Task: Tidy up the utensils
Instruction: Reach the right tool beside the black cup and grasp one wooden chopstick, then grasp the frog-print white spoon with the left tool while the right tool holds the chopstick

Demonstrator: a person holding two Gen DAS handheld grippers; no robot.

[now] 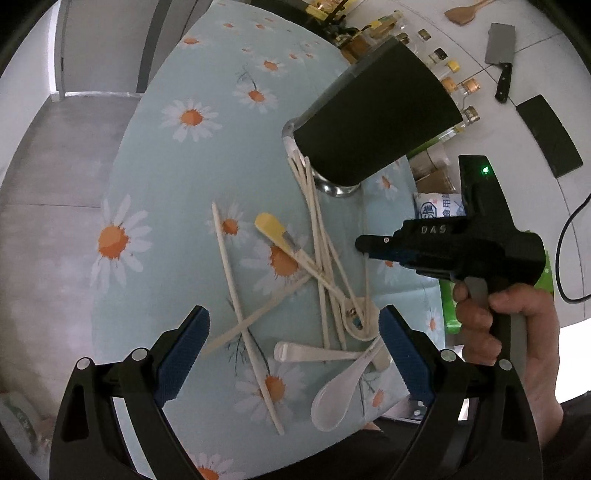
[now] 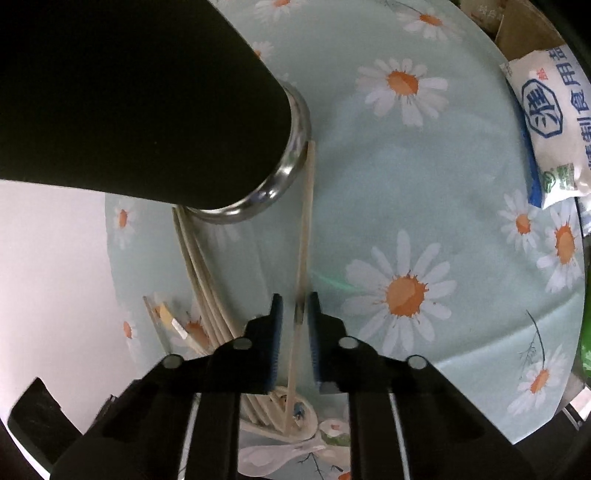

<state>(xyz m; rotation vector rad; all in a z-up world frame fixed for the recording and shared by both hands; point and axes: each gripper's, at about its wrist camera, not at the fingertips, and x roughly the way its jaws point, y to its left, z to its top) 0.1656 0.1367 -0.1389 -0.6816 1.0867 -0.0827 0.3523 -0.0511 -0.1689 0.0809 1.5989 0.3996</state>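
left wrist view: left gripper (image 1: 293, 328) jaws wide apart, nothing between them, hovering over the utensil pile on the daisy tablecloth (image 1: 155, 177). Only this view shows the person's hand (image 1: 506, 332) on the right gripper's handle, plus the full scatter.
right wrist view: right gripper (image 2: 295, 314) blue pads closed in on one chopstick (image 2: 304, 236); whether the pads actually press on it, cannot tell for sure, but the gap is down to about stick width. Far end of that stick lies at the holder's steel rim.
holder: black utensil holder (image 1: 373, 110) with steel base, far centre of table, tilted in both views; hides the table's far left part in the right wrist view.
pile: loose chopsticks (image 1: 236, 295) crossed near centre; white ceramic spoon (image 1: 332, 398) nearest; yellow-headed utensil (image 1: 273, 229) mid-table.
surroundings: cleaver (image 1: 498, 55) and wooden spatula (image 1: 465, 13) on the white wall, far right; salt bag (image 2: 546, 125) at the table's right edge.
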